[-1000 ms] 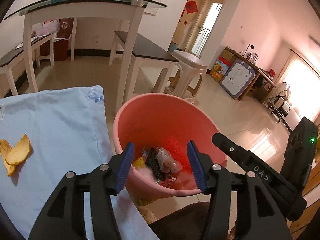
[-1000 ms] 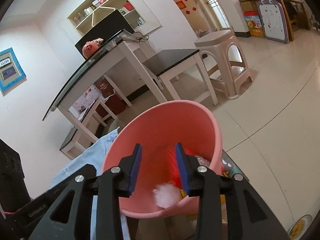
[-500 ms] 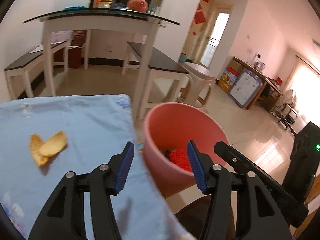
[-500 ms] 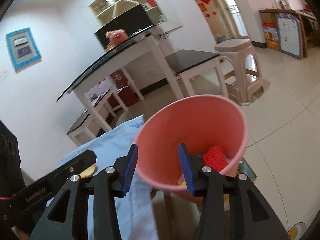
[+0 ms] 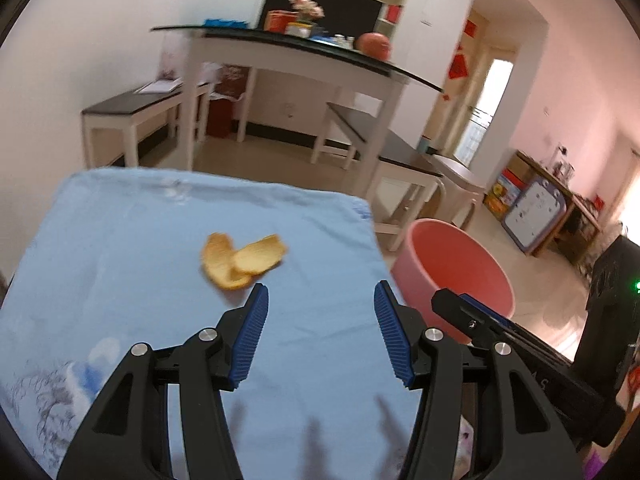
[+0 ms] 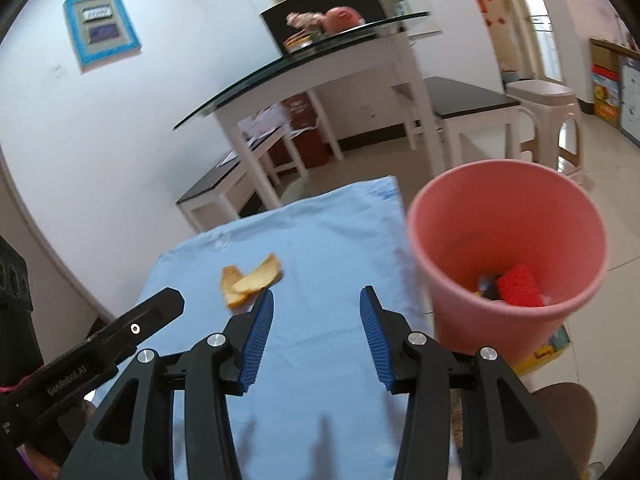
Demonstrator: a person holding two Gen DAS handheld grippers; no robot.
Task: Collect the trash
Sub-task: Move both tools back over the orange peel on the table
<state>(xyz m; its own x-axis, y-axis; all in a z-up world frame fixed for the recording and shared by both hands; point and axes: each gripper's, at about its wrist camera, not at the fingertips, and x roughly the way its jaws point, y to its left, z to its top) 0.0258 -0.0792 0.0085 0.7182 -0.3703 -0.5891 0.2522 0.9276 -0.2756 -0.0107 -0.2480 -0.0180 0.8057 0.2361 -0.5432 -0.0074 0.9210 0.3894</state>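
Swinging away from the pink plastic bin it faced a second ago, the left gripper now hangs over the light blue cloth, jaws spread wide and empty, with two curled orange peel pieces lying just ahead of its left finger. From the right wrist, the right gripper has likewise left the bin for the cloth, jaws wide apart, holding nothing; the same two peels lie beside its left fingertip, and the one bin stands off the cloth's right edge with a red scrap inside.
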